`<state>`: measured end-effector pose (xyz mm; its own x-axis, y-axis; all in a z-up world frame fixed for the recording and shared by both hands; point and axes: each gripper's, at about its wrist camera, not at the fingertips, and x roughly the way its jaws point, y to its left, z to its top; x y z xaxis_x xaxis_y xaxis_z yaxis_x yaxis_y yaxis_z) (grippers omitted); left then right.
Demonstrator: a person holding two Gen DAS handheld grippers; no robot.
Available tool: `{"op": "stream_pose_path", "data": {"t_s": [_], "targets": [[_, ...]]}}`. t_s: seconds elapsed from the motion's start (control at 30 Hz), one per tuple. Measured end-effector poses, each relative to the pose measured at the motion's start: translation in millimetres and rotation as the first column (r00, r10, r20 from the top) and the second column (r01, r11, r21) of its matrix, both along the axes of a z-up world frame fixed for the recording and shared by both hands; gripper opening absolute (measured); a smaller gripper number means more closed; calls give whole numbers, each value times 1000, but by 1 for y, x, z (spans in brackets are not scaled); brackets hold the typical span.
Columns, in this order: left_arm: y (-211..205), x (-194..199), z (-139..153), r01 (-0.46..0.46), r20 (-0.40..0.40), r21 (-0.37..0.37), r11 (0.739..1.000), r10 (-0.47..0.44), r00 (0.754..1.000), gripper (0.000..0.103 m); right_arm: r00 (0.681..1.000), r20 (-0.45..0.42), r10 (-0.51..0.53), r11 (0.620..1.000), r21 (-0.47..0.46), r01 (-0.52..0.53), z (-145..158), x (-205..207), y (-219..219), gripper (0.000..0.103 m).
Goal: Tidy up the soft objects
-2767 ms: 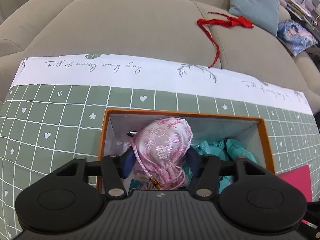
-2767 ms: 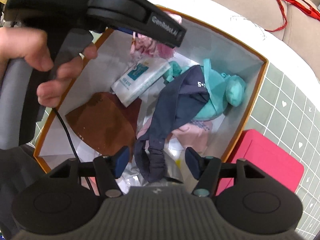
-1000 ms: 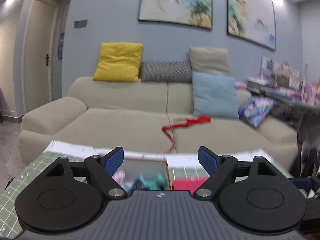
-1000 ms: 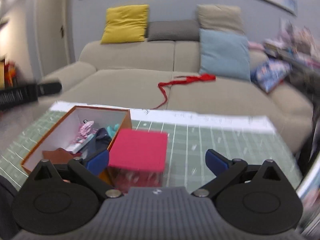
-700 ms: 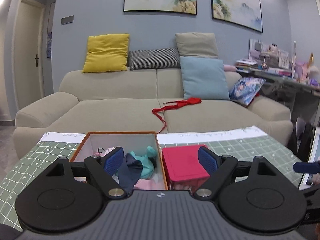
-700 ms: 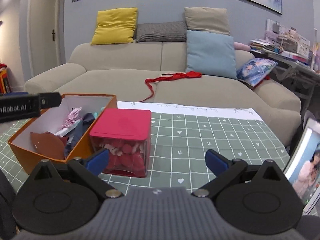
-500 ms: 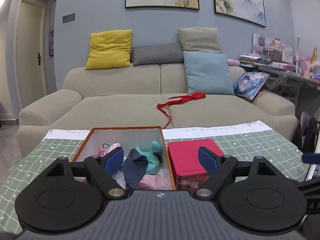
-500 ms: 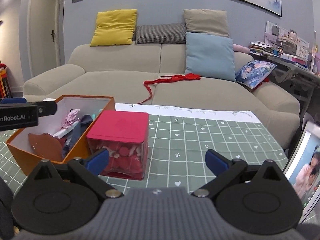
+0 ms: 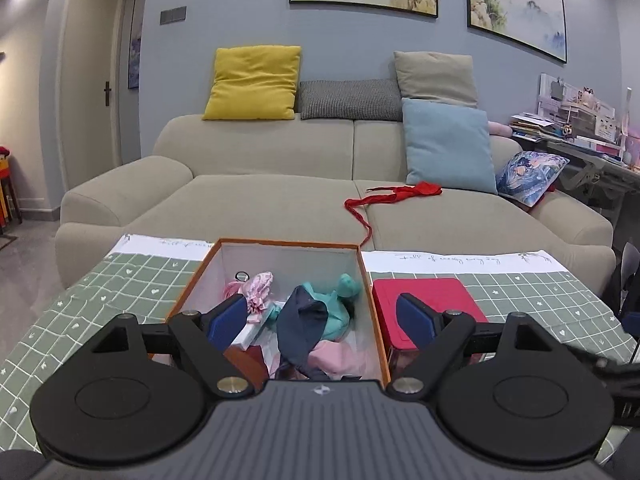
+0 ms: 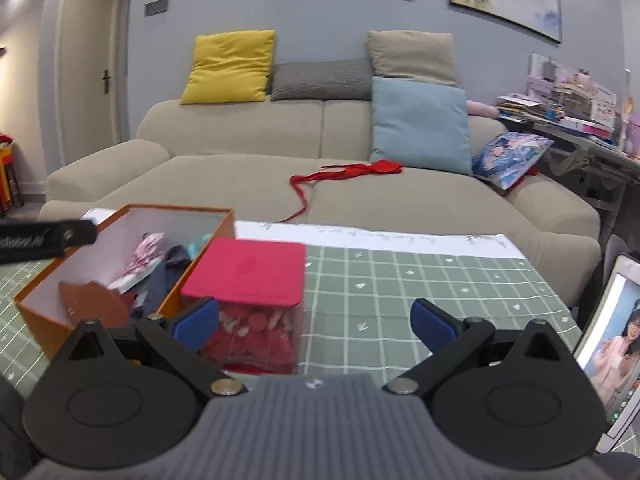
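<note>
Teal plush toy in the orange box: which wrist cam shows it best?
Left wrist. It looks straight into the orange cardboard box, so the teal plush toy shows under a navy cloth. Right wrist sees the box side-on; only a teal sliver shows.

boxes: 2 – orange box (image 9: 370, 300), red-lid box (image 9: 424, 300)
soft things in orange box: approx. 5, some hidden
cushions on sofa: 5, incl. yellow cushion (image 9: 252, 82)
red ribbon (image 9: 384, 196): 1
wall paintings: 2
grippers: 2, both w/ jaws apart
</note>
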<state>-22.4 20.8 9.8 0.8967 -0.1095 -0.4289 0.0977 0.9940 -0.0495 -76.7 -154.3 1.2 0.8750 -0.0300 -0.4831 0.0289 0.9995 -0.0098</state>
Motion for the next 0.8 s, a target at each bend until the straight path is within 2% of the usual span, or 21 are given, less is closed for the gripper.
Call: {"op": "stream_pose_path", "data": {"t_s": [0.17, 0.47, 0.7, 0.8], "targets": [[-2, -5, 3, -8, 31, 42, 999, 7, 1000, 99, 1000, 23, 7, 1000, -18, -7, 0, -6, 5, 100], [0, -4, 2, 6, 7, 35, 999, -6, 1000, 99, 999, 35, -5, 999, -36, 7, 0, -10, 7, 100], [3, -3, 2, 8, 0, 24, 1000, -8, 1000, 99, 999, 33, -10, 1000, -27, 11, 3, -10, 6, 100], [2, -3, 3, 12, 2, 34, 999, -12, 1000, 99, 1000, 15, -4, 1000, 4, 4, 3, -10, 4, 100]]}}
